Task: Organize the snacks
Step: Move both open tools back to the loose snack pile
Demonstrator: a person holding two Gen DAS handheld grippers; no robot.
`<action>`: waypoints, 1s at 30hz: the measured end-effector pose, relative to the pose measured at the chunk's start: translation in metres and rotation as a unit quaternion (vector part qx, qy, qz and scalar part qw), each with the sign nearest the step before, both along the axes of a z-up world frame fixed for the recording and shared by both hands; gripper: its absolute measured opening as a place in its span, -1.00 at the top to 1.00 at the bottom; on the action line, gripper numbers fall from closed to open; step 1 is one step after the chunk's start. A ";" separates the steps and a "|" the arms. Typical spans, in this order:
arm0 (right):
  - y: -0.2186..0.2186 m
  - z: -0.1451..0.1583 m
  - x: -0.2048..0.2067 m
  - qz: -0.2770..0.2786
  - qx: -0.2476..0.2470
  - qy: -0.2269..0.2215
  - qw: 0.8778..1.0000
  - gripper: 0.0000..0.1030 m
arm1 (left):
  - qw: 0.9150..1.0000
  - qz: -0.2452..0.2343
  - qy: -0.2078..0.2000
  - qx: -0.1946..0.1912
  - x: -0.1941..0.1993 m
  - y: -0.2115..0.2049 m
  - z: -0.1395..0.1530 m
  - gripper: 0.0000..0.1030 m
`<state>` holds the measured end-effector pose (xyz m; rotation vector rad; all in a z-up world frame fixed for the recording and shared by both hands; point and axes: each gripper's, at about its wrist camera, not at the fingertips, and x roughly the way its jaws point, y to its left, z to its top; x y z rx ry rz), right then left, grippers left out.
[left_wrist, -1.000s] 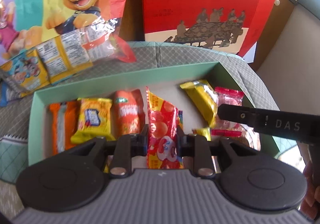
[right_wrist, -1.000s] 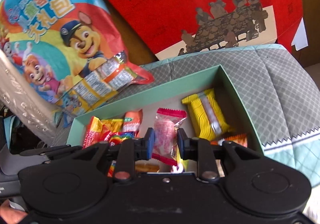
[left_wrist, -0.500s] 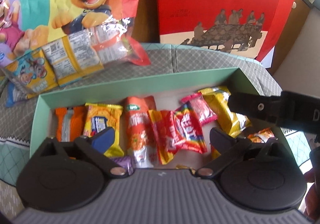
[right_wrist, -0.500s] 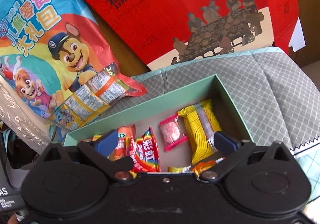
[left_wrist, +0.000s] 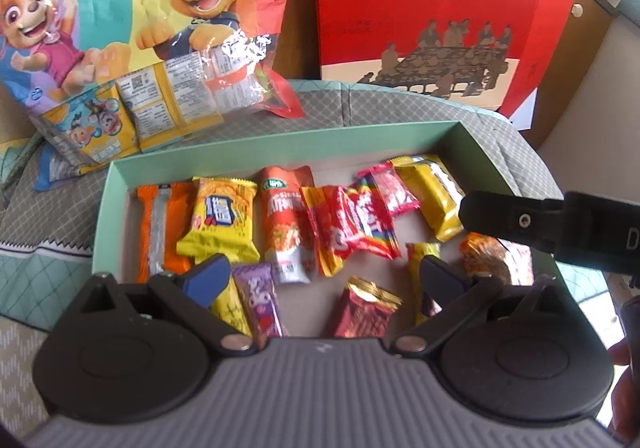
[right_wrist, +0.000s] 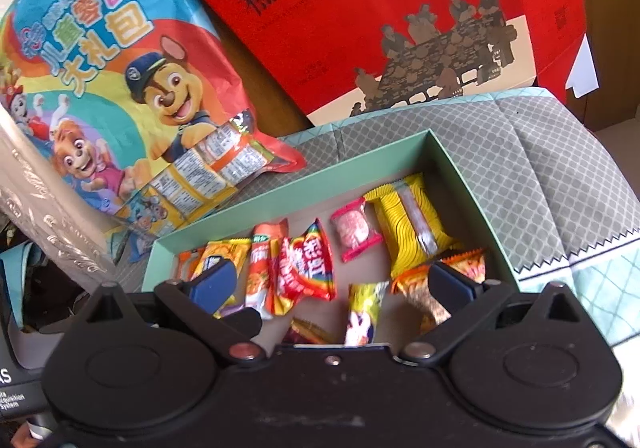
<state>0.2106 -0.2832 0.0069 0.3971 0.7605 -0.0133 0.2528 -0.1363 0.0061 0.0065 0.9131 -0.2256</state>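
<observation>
Snacks, all lying loose on the floor of a shallow mint-green box [left_wrist: 280, 143]. Along the far side, left to right in the left wrist view: an orange packet [left_wrist: 160, 224], a yellow biscuit packet [left_wrist: 220, 219], an orange-red tube packet [left_wrist: 286, 224], a red rainbow packet [left_wrist: 360, 224] overlapping a second red wrapper beside it, a pink sweet [left_wrist: 390, 191], and a ridged yellow packet [left_wrist: 432, 195] near the right wall. Closer in, a purple packet [left_wrist: 260, 300] and a dark red packet [left_wrist: 366, 308] with a gold edge, lying apart from each other.

Above the near half of the box, the left tongs [left_wrist: 324, 274]: just opened, jaws now spread wide, pressing on nothing, with only the lying packets seen through the gap. Likewise the right tongs [right_wrist: 331, 283]: just opened, jaws far apart, clamped on nothing, over the right end of the box with the pink sweet and the ridged yellow packet in view beyond them.

Under the box, a grey quilted cloth [left_wrist: 400, 103] with a teal border. Behind the box to the left, resting on the cloth, a big cartoon-dog snack bag [left_wrist: 120, 7] with its clear window showing more packets. Behind to the right, standing upright, a red gift bag [left_wrist: 420, 7] printed with figures seated round a long table.
</observation>
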 end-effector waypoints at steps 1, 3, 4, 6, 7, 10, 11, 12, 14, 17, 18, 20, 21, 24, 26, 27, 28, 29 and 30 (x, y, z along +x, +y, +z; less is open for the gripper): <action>0.000 0.002 -0.006 0.002 0.000 -0.002 1.000 -1.00 | 1.000 -0.001 -0.001 -0.003 -0.006 0.001 0.002 -1.00; 0.000 0.006 -0.020 0.003 0.003 -0.005 1.000 -1.00 | 1.000 -0.006 -0.005 -0.008 -0.021 0.003 0.006 -1.00; -0.001 0.007 -0.028 0.002 0.004 -0.005 1.000 -1.00 | 1.000 -0.009 -0.005 -0.009 -0.028 0.004 0.006 -1.00; -0.003 0.008 -0.041 0.002 0.008 -0.005 1.000 -1.00 | 1.000 -0.014 -0.006 -0.008 -0.044 0.005 0.006 -1.00; -0.004 0.007 -0.047 0.000 0.010 -0.004 1.000 -1.00 | 1.000 -0.016 -0.005 -0.008 -0.052 0.006 0.005 -1.00; -0.008 0.005 -0.067 -0.003 0.017 0.001 1.000 -1.00 | 1.000 -0.024 -0.002 -0.010 -0.074 0.006 0.003 -1.00; -0.009 0.003 -0.074 -0.003 0.019 0.003 1.000 -1.00 | 1.000 -0.026 0.000 -0.009 -0.081 0.006 0.002 -1.00; -0.010 0.001 -0.080 -0.003 0.021 0.005 1.000 -1.00 | 1.000 -0.028 0.002 -0.008 -0.087 0.007 0.000 -1.00; -0.010 -0.004 -0.092 -0.002 0.025 0.011 1.000 -1.00 | 0.999 -0.032 0.009 -0.005 -0.100 0.008 -0.005 -1.00; -0.010 -0.015 -0.110 -0.005 0.029 0.019 0.999 -1.00 | 0.999 -0.037 0.019 0.002 -0.116 0.011 -0.016 -1.00; -0.009 -0.020 -0.114 -0.004 0.028 0.022 0.999 -1.00 | 0.999 -0.038 0.024 0.007 -0.119 0.011 -0.020 -1.00; -0.004 -0.030 -0.121 -0.002 0.022 0.034 0.999 -1.00 | 0.998 -0.038 0.036 0.019 -0.124 0.011 -0.032 -1.00; -0.002 -0.036 -0.124 -0.001 0.016 0.041 0.999 -1.00 | 0.998 -0.035 0.041 0.021 -0.125 0.012 -0.036 -1.00; 0.007 -0.053 -0.133 0.000 0.001 0.057 0.998 -0.90 | 0.998 -0.030 0.046 0.031 -0.126 0.012 -0.049 -1.00; 0.013 -0.064 -0.137 0.004 -0.006 0.073 0.997 -0.80 | 0.998 -0.032 0.046 0.038 -0.125 0.010 -0.056 -0.99; 0.016 -0.069 -0.139 0.005 -0.009 0.078 0.997 -0.72 | 0.998 -0.032 0.046 0.041 -0.124 0.009 -0.060 -0.95; 0.018 -0.073 -0.141 0.006 -0.010 0.080 0.997 -0.64 | 0.997 -0.034 0.048 0.046 -0.123 0.007 -0.063 -0.89; 0.019 -0.076 -0.142 0.007 -0.011 0.083 0.996 -0.62 | 0.997 -0.036 0.049 0.047 -0.122 0.006 -0.066 -0.86; 0.020 -0.078 -0.143 0.009 -0.015 0.084 0.996 -0.55 | 0.997 -0.038 0.051 0.045 -0.121 0.006 -0.068 -0.79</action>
